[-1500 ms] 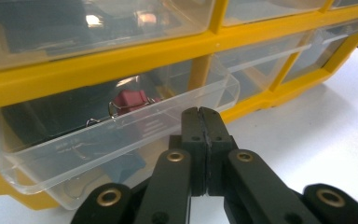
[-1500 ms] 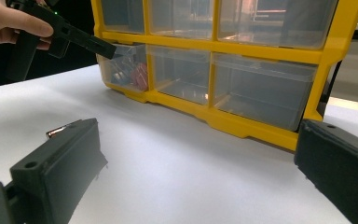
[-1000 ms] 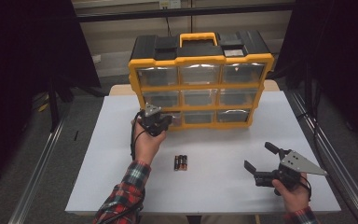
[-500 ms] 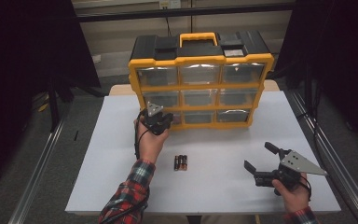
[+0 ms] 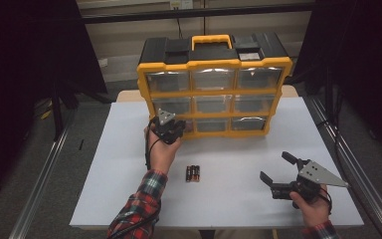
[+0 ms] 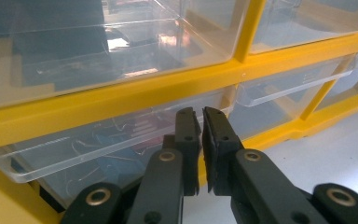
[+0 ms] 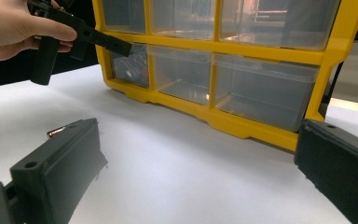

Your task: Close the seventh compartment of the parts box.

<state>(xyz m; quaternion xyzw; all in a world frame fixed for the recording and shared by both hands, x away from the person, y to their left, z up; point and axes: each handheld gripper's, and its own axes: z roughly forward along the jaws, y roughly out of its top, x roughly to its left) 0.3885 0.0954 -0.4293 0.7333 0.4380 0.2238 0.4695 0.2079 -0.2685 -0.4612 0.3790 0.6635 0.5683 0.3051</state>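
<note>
Nearest the person, the right gripper [image 5: 277,174] rests on the white table [image 5: 129,199] with its jaws spread wide and nothing between them. Ahead and to its left lie the batteries [image 5: 193,173]. Farther on, the left gripper [image 6: 200,126] has jaws almost together, a thin gap showing, nothing visibly pinched; they have just been opening slightly. Its tips sit at the lip of the bottom-left drawer [image 6: 98,149] of the yellow organizer [image 5: 214,89]. The likely slip: with so little bite on the thin clear lip, a pull could let the jaws slide off, or drag the whole organizer forward.
</note>
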